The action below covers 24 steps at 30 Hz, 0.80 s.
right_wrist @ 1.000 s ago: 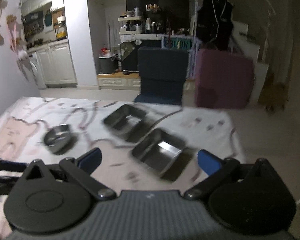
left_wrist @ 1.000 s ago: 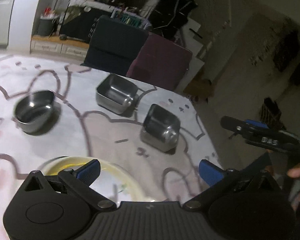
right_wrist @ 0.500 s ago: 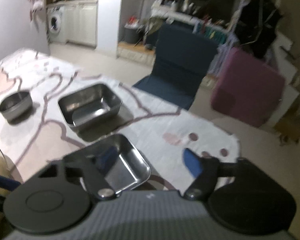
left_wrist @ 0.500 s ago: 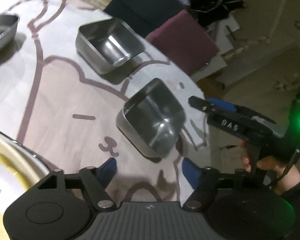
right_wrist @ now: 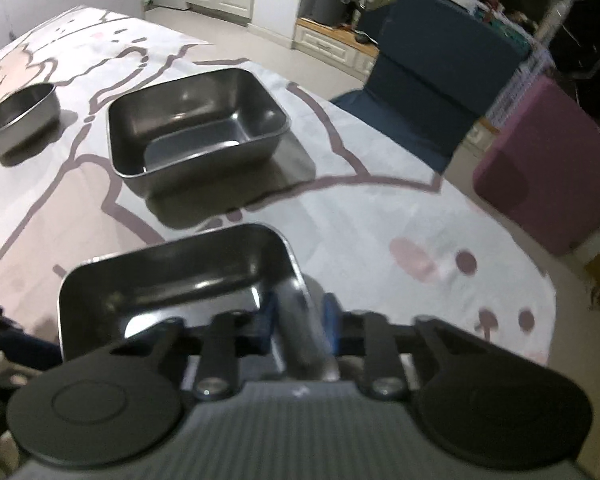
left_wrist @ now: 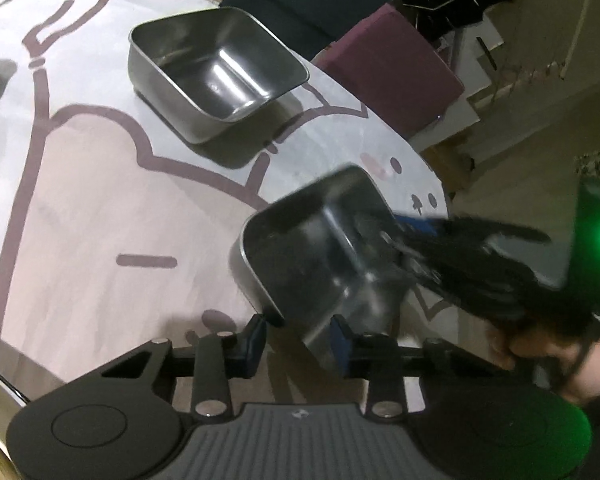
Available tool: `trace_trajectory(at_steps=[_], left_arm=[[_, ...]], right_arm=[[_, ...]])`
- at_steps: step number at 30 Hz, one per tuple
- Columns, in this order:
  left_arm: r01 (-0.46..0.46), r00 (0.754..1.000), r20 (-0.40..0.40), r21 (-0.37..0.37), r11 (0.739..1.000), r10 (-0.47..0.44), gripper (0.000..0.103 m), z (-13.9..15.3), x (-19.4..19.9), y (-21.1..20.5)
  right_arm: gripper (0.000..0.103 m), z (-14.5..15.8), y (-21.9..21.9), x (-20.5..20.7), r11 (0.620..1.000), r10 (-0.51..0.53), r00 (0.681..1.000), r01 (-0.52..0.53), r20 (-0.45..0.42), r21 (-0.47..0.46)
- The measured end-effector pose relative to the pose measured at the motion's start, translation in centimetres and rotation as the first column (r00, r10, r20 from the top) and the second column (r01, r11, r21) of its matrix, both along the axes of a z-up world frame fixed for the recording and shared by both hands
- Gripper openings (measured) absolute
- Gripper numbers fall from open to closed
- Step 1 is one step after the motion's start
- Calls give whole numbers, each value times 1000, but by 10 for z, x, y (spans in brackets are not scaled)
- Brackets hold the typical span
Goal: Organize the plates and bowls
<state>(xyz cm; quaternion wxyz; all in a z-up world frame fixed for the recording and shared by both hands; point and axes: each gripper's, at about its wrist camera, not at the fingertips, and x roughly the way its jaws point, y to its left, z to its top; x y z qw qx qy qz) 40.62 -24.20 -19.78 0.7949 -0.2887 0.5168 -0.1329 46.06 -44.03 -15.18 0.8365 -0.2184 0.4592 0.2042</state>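
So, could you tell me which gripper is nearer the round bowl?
Left. The left gripper is at the near tin's corner on the bowl's side; the right gripper straddles the tin's opposite wall. Both jaws have just been closing around it.

— What sits on the worktop point(right_wrist: 380, 216)?
— The near square tin point(right_wrist: 172, 280) lies closest to the right gripper point(right_wrist: 296, 320), whose jaws straddle the tin's right wall. Behind it stands the far square tin point(right_wrist: 196, 128), apart.
— And left of that?
— A round bowl point(right_wrist: 20, 116), well apart.
— The left gripper point(left_wrist: 300, 336)?
— At the near tin's corner, opposite the right gripper. Two cushioned seats point(right_wrist: 440, 80) stand beyond the worktop's far edge.
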Motion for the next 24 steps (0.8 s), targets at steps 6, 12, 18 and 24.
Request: trace_trajectory(at_steps=[6,12,18,24], left_arm=[[53,998,37,72,996,-56,15,5,-7,-1],[103,986,123,98,990,-115,10,36,-25,5],[103,960,250,116,988,-129,9,93,-52,44],[74,936,328,170,983,-127,9,141,-87,99]], right_arm=[[13,4,-34,-33,993,-109,992,111,-57,40],[9,36,-57,-86,954,-232,972,234,-29,189],[6,85,-45,-138,913,-315,947,285,60,293],[7,119,3,-179,895,-341,933,284,116,345]])
